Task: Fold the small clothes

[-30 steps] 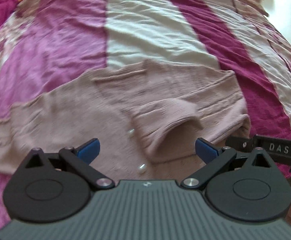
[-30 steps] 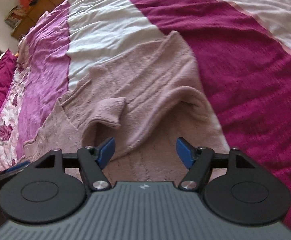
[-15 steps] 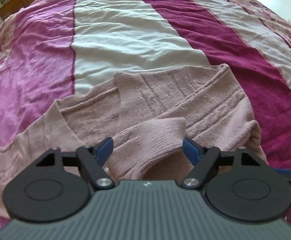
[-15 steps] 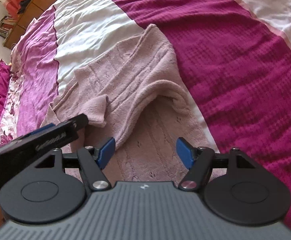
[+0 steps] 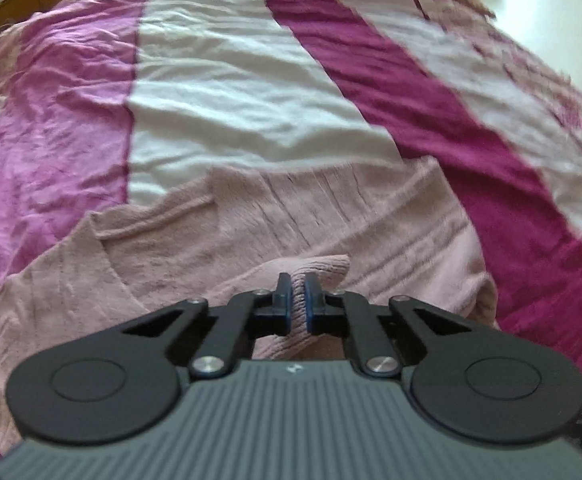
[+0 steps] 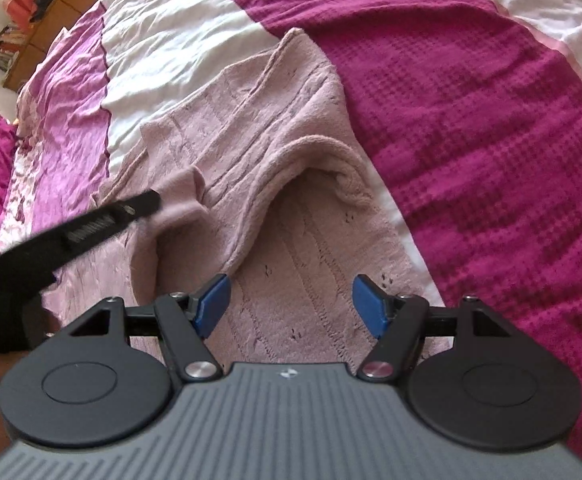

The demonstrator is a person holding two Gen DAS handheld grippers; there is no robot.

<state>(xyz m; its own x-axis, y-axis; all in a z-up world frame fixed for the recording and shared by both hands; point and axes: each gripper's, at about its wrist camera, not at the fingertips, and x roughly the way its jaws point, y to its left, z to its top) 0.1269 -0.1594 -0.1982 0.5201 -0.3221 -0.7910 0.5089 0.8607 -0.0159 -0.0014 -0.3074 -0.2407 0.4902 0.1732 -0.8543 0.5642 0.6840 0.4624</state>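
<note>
Left tool [image 5: 296, 286] now clamps sleeve [image 5: 319, 270] on bedspread [image 5: 231, 92].

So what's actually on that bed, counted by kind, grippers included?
Knitted pink sweater: 1
Striped bedspread: 1
Grippers: 2, the left gripper pinching the sweater's cuff, the right gripper open above the sweater
Total: 4
</note>
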